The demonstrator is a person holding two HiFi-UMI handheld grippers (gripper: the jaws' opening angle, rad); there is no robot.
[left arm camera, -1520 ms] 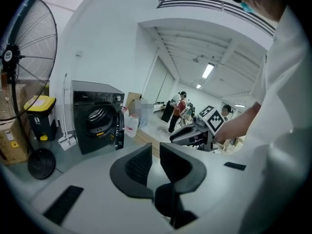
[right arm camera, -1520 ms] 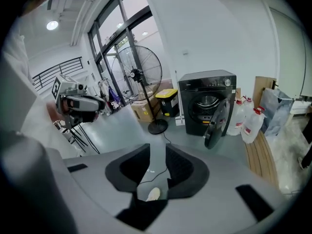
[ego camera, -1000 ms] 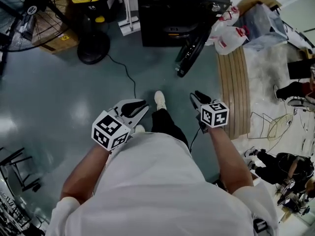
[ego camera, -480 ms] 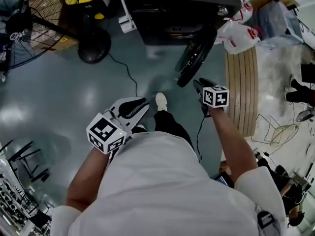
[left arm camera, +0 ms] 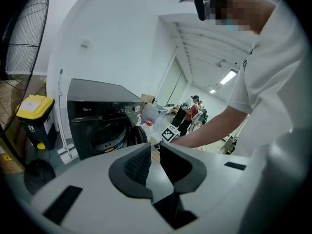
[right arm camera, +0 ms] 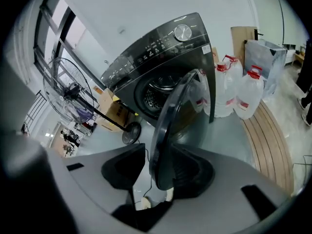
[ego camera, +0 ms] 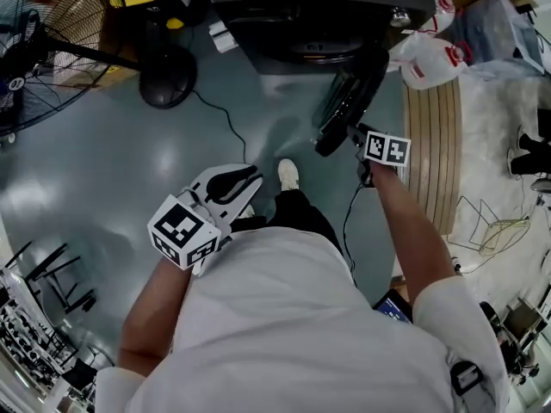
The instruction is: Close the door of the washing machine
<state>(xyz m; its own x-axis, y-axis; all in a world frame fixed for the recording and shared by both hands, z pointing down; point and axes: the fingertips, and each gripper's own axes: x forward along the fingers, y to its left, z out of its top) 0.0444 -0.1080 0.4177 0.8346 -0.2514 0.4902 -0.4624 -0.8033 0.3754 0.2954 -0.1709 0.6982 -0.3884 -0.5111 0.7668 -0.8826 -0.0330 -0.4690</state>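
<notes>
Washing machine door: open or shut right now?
Open. The door stands swung out edge-on from the washing machine, leaving its drum opening uncovered.

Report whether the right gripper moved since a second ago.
Yes: the right gripper reached up-frame to the washer door; jaws were just opening, door edge between them.

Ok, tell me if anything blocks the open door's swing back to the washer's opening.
Nothing visible does: the gap between the door and the drum opening shows bare. The water jugs stand beside the machine, on the door's outer side. The right gripper has just been opening its jaws, which straddle the door's edge without clamping it.
</notes>
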